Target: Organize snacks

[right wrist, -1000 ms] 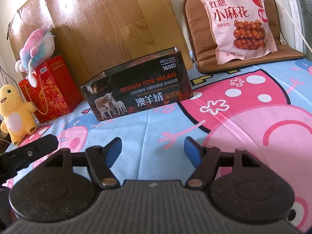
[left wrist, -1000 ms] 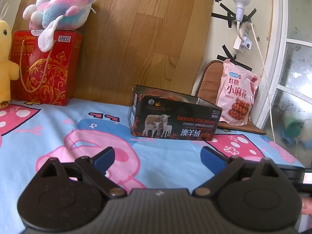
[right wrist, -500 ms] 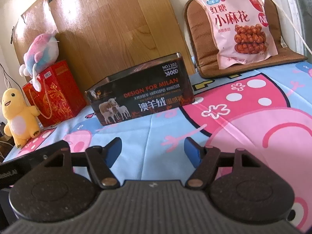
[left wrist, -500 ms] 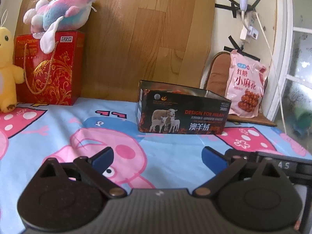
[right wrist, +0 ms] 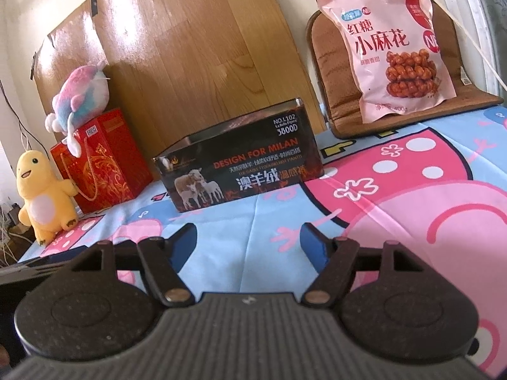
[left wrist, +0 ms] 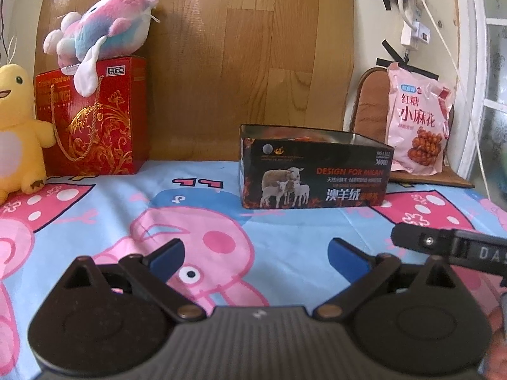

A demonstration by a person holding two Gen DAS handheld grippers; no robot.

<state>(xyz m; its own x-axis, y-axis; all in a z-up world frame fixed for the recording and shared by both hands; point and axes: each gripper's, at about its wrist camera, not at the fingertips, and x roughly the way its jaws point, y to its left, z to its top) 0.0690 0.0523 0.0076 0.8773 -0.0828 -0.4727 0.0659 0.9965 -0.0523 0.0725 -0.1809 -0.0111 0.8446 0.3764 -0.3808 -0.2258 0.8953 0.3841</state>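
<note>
The cartoon-pig sheet (left wrist: 221, 209) fills the lower half of both views, and more of it shows ahead of the left gripper than half a second ago, since the far objects sit smaller and further up the left wrist frame. The wooden board (left wrist: 247, 47) stands across the top centre, as before. The open black tin (left wrist: 313, 171) with the sheep picture rests on the sheet right of centre in the left wrist view and at centre in the right wrist view (right wrist: 240, 171); its place on the sheet is unchanged. The pink snack bag (right wrist: 389, 50) leans upright against the brown cushion (right wrist: 329, 72) at upper right of the right wrist view, apart from the tin, and has not moved. The red gift box (left wrist: 92, 117) sits at left with the pink-and-blue plush (left wrist: 101, 28) on top and the yellow plush (left wrist: 16, 126) just beside it. The left gripper (left wrist: 255, 256) hangs over the sheet at lower centre, blue pads spread wide and nothing between them, as in the earlier frame. The right gripper (right wrist: 248, 242) is likewise wide apart and empty; part of it (left wrist: 450, 243) now reaches further into the right edge of the left wrist view.
</note>
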